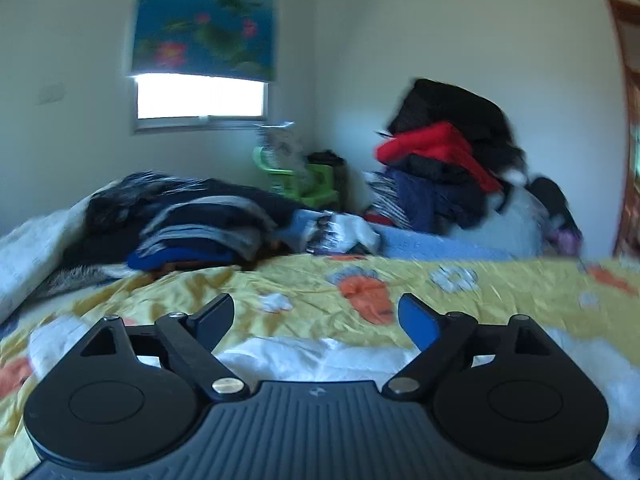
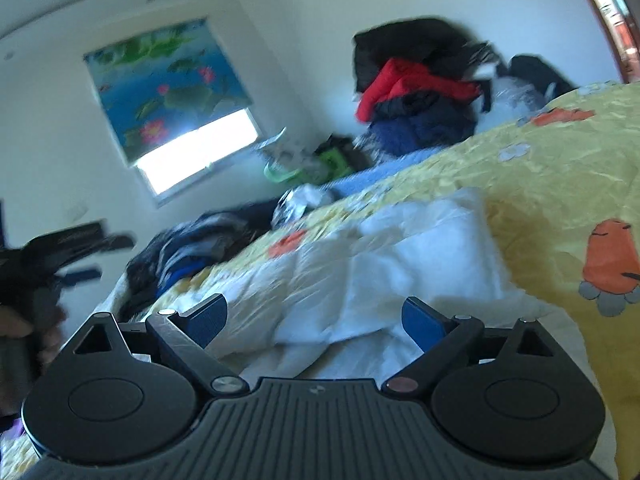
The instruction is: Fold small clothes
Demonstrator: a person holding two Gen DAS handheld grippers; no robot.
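Observation:
A white garment lies crumpled on the yellow patterned bedspread, just ahead of my right gripper, which is open and empty above its near edge. The same white garment shows in the left wrist view, low and just past my left gripper, which is open and empty. My left gripper also shows blurred at the left edge of the right wrist view, held in a hand.
A stack of folded dark and striped clothes lies at the far left of the bed. A tall heap of black, red and navy clothes stands at the far right by the wall. A green plastic chair stands in the corner.

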